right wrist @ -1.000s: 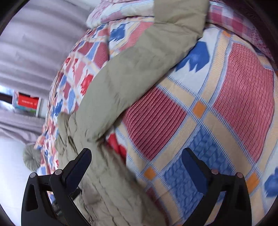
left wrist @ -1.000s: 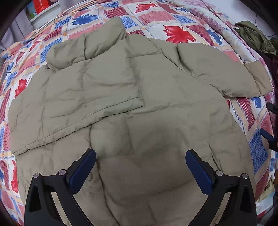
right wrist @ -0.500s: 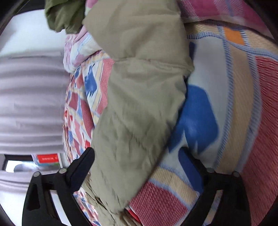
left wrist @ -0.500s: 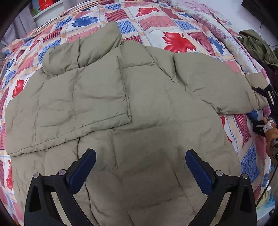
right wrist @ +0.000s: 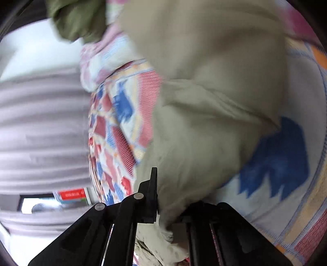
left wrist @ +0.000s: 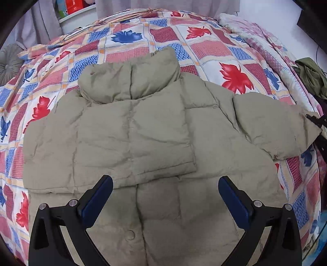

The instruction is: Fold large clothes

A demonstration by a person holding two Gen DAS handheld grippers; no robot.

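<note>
A beige puffer jacket lies spread on the patchwork quilt, collar at the far side. One sleeve is folded across the chest. The other sleeve stretches out to the right. My left gripper hovers open above the jacket's lower body with nothing between its fingers. At the cuff my right gripper shows as a black tip. In the blurred right wrist view its jaws are closing, and my right gripper pinches the beige sleeve fabric between them.
A dark green garment lies bunched at the bed's right edge, also seen as the green garment. A grey round cushion sits far left. Grey curtains and a shelf with a red box stand beyond the bed.
My right gripper went from wide open beside the sleeve to closed on its cuff end. The left gripper drew back, so more of the jacket and quilt shows.
</note>
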